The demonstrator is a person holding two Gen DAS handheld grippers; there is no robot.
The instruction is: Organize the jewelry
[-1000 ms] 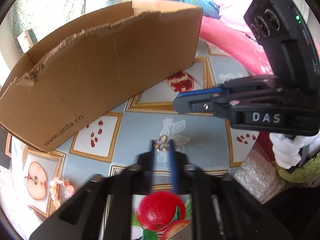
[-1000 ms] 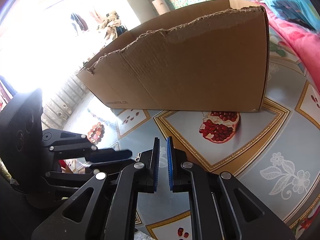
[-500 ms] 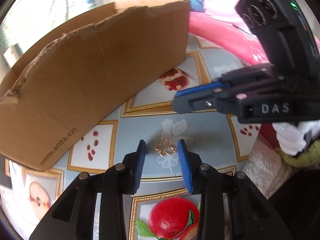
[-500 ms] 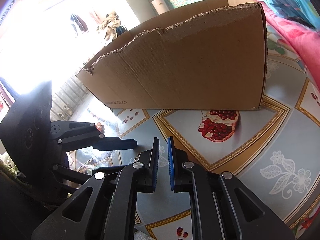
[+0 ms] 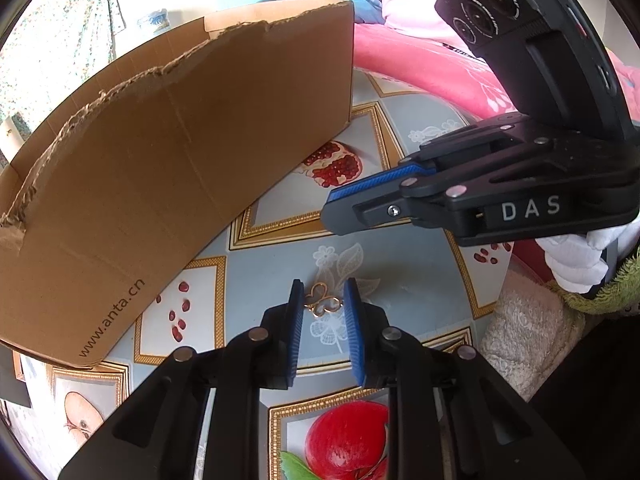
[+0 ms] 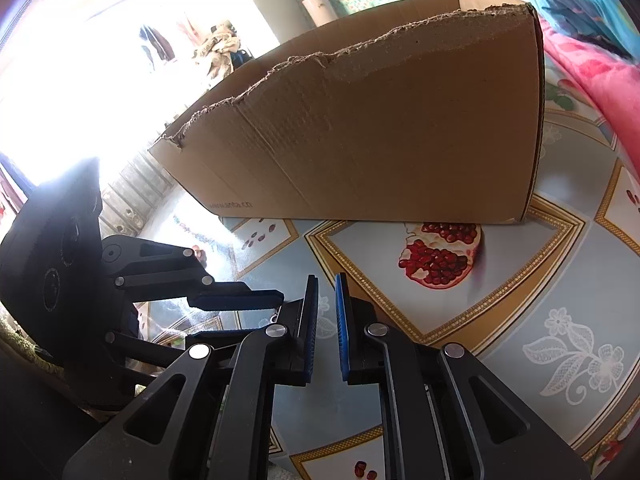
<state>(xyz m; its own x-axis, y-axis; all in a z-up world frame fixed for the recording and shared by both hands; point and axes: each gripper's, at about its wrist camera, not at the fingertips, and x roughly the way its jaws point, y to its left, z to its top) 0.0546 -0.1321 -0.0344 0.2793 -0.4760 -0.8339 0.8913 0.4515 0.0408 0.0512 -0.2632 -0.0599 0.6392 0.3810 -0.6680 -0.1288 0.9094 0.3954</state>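
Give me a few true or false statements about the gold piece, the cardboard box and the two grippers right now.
1. The gold butterfly-shaped piece lies on the tablecloth between the left gripper's blue pads. True.
2. The cardboard box has a neat, straight top edge. False: it is torn and ragged.
3. The right gripper holds a bead bracelet. False: nothing sits in its narrow gap.
4. The box stands on the tablecloth beyond both grippers. True.

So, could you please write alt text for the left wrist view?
The left gripper has just been closing around a small gold butterfly-shaped jewelry piece lying on the fruit-patterned tablecloth. A torn cardboard box stands behind; the right gripper reaches in from the right.
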